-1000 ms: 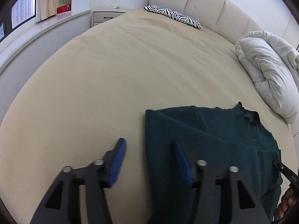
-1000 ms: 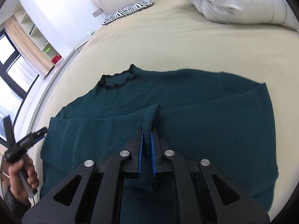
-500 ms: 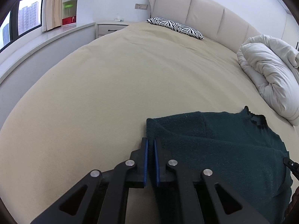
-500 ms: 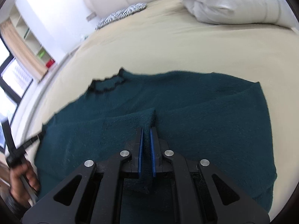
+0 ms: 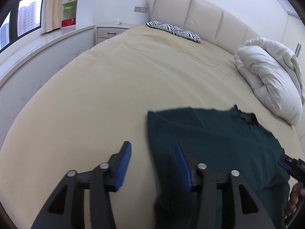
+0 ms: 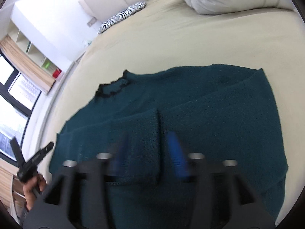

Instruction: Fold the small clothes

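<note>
1. Straddling the folded left edge of the dark green knit sweater (image 5: 215,143) on the beige bed (image 5: 95,99), the left gripper (image 5: 152,164) is opening, gripping nothing.
2. Opening too, the right gripper (image 6: 146,158) frees the folded-in sleeve (image 6: 133,133); soft, limp, light knit — pinch doubled edges or hem corners.

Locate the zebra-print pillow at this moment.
The zebra-print pillow lies at the head of the bed, against the padded headboard, on the nightstand side; the green sweater lies apart, far nearer the cameras.
</note>
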`<state>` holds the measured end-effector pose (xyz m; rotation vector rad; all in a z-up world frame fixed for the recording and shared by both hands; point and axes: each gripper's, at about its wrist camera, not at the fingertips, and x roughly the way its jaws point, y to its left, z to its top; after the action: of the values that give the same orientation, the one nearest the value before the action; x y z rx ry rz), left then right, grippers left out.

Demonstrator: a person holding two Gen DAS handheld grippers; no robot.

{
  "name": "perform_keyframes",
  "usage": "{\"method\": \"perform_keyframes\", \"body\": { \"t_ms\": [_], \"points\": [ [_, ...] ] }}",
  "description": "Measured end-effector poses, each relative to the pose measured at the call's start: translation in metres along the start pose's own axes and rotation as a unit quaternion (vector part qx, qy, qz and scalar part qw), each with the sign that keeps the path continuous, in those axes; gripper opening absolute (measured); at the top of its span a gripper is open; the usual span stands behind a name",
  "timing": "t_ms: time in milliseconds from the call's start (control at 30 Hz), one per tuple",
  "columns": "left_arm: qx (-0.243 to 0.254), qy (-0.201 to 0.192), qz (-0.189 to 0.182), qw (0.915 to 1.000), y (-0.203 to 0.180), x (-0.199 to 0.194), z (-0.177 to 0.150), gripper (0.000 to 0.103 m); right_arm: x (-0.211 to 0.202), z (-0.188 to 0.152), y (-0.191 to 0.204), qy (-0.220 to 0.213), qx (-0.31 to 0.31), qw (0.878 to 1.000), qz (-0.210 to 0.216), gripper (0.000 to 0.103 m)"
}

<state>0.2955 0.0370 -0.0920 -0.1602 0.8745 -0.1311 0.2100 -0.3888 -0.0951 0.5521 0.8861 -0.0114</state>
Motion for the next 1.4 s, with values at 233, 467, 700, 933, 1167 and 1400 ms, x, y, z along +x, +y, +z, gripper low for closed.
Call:
{"method": "perform_keyframes", "body": {
  "t_ms": [233,467,700,933,1167,1400],
  "points": [
    [0.028,0.037,0.008,0.9989,-0.005,0.013,-0.022,0.027,0.020,-0.016,0.017,0.042,-0.049,0.996,-0.056,0.008],
    [0.049,0.037,0.010,0.9980,-0.003,0.010,-0.029,0.010,-0.008,-0.018,0.022,0.012,-0.040,0.998,-0.053,0.005],
    [0.070,0.030,0.027,0.9967,-0.003,0.011,-0.033,0.009,0.008,-0.030,0.001,0.032,0.003,0.998,-0.046,0.005],
    [0.082,0.026,0.038,0.9956,-0.006,0.013,-0.034,0.009,0.017,-0.031,0.000,0.038,-0.022,0.998,-0.049,0.005],
    [0.031,0.012,0.022,0.9992,0.014,-0.023,-0.039,0.022,-0.015,-0.037,-0.001,0.026,-0.016,0.998,-0.059,0.029],
    [0.003,0.023,-0.022,0.9995,0.042,-0.098,-0.094,0.057,-0.100,-0.087,-0.016,-0.014,-0.002,0.999,-0.035,0.049]
  ]
}}
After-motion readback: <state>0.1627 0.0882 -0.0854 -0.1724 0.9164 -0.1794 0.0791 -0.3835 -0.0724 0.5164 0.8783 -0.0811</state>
